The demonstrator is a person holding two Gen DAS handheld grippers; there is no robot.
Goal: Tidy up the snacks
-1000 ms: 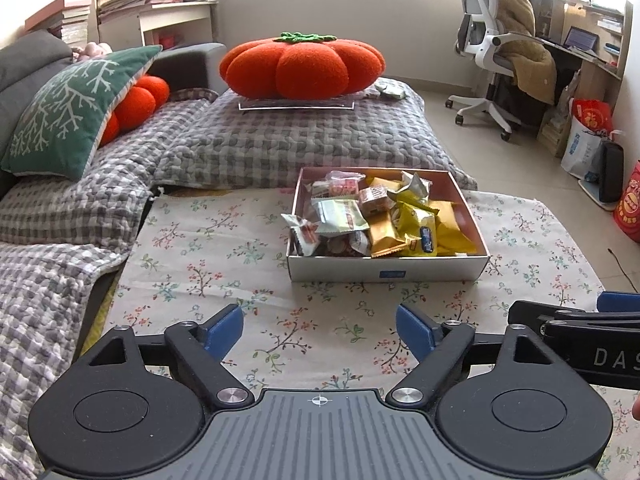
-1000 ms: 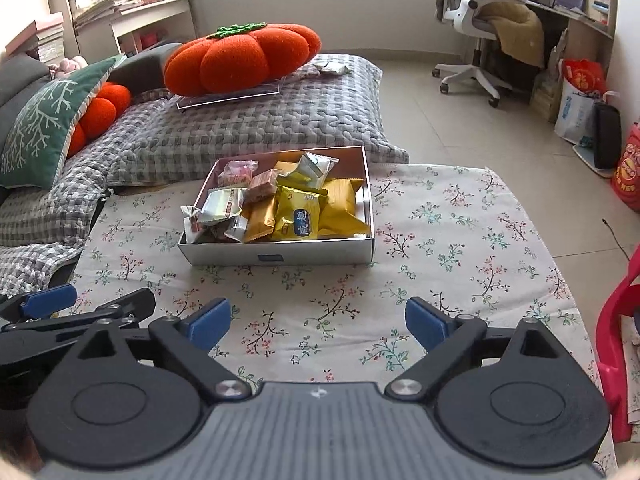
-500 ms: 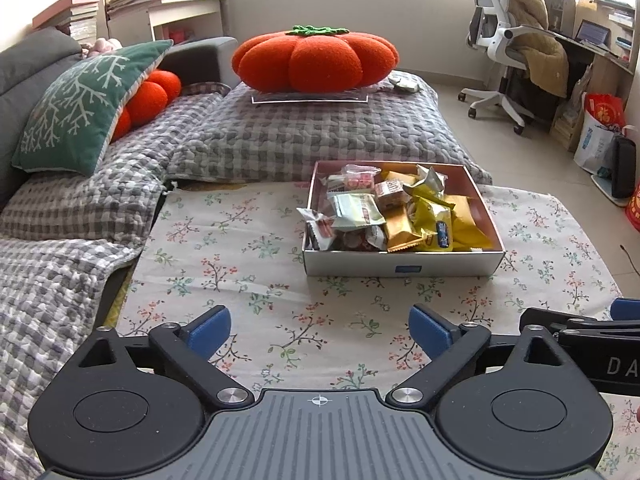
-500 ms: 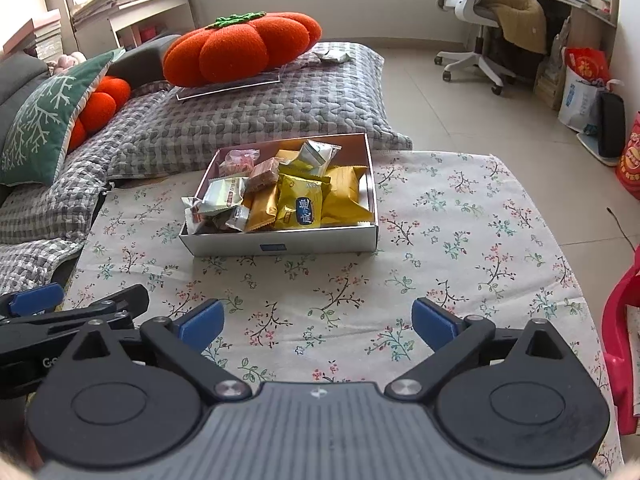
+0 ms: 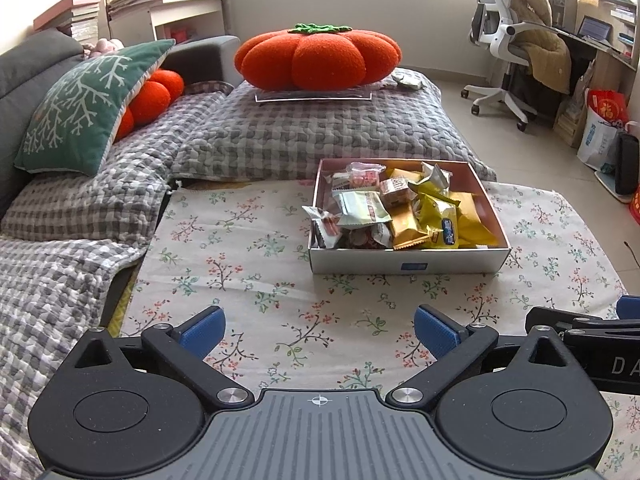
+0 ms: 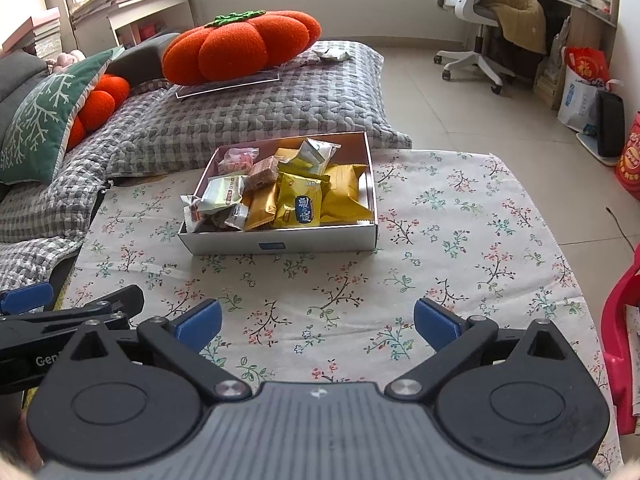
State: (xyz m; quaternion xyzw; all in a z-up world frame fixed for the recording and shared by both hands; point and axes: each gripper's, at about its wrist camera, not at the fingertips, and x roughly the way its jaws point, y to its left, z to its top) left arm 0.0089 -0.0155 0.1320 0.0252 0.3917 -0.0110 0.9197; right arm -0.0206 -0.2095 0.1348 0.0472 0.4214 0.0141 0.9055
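Left wrist view: the left hand-held gripper (image 5: pixel 319 330) hovers over a worktop (image 5: pixel 240 264) covered by a floral cloth, its two blue-tipped fingers (image 5: pixel 202 328) spread wide apart with nothing between them. Ahead and a little to the right sits a shallow white box (image 5: pixel 408 266) on the cloth, well apart from the fingers. It is filled with wrapped snacks (image 5: pixel 400 212): yellow and gold packets on the right side, pale green, clear and reddish ones on the left, with one packet hanging over the left rim. Part of the right hand-held gripper (image 5: pixel 588 328) shows at the lower right edge. Behind the worktop lies a grey checked mattress (image 5: pixel 312 136) carrying an orange pumpkin cushion (image 5: pixel 318 58). A green pillow (image 5: pixel 88 108) with a white branch pattern leans at the left. An office chair (image 5: pixel 508 40) stands far right.

Right wrist view: the right hand-held gripper (image 6: pixel 318 326) is likewise released, fingers wide and holding nothing, above the floral cloth. The box of snacks (image 6: pixel 280 196) sits ahead, slightly left of centre, near the far edge of the worktop. The left hand-held gripper (image 6: pixel 68 312) shows at the lower left edge. The pumpkin cushion (image 6: pixel 240 46) rests on the mattress beyond.
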